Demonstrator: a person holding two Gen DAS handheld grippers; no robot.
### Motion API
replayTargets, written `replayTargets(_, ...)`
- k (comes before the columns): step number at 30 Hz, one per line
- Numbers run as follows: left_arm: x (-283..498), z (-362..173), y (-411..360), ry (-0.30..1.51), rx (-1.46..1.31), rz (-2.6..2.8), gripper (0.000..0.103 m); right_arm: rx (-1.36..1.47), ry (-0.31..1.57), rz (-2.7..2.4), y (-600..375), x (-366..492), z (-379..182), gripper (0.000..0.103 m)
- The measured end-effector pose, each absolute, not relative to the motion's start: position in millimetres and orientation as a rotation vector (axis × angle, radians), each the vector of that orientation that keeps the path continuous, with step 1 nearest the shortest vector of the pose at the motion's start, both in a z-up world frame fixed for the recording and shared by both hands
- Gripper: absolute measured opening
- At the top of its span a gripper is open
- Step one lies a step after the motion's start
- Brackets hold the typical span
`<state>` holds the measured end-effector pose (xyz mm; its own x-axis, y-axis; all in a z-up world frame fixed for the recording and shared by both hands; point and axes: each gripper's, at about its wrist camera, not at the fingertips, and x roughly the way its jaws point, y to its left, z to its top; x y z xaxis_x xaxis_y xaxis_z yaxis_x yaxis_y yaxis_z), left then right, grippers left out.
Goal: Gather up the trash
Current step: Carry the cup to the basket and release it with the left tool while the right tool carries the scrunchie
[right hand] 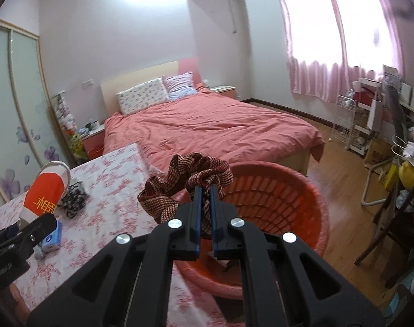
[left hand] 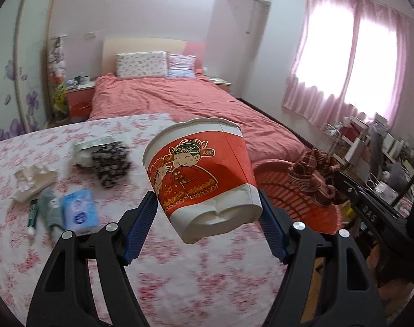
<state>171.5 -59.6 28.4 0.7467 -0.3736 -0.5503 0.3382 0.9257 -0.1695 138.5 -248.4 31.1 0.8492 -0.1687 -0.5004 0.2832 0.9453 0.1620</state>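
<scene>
Trash is in both grippers at once. The left gripper (left hand: 207,212) has its blue-padded fingers (left hand: 141,229) spread wide around a crumpled red-and-white paper cup printed with a cartoon figure (left hand: 198,177), the pads pressing the dented lower wall from either side. The cup is tipped, its long axis slanting from the squashed base near the fingers up and away to the open rim, and it hangs clear above the surface covered in a pink floral cloth (left hand: 179,286). The right gripper (right hand: 204,204) has its fingers nearly together, pinching a bunched brown-and-cream woven strap (right hand: 185,188) that loops out to the left of the tips.

What the next move turns on is the round red plastic basket with slotted walls (right hand: 277,204). From the right wrist view it sits directly ahead of and below the pinched strap, beside the surface's edge, so that hand looks ready to let go over it. From the left wrist view the basket lies to the right of the cup, beyond the right-hand finger, so the left hand has further to travel sideways and is the farther of the two.

Other clutter remains on the cloth: a crumpled white tissue (left hand: 30,179), a small blue tissue packet (left hand: 80,209) and a black-and-white patterned bundle (left hand: 111,163).
</scene>
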Motion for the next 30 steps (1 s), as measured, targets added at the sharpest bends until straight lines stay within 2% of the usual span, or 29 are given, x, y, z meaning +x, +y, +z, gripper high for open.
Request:
replayTargets(15, 171.2, 17.5, -137.7, 0.605, 0.006, -0.574, 0.072, 0.299, 0.484, -0.323, -300.7, 131.1, 17.9, 0.007)
replayTargets(30, 181.9, 1.5, -181.8, 0.641, 0.044, -0.629, 0.072, 0.36, 0.478, -0.352, -338.7, 139.7, 0.7, 0.007)
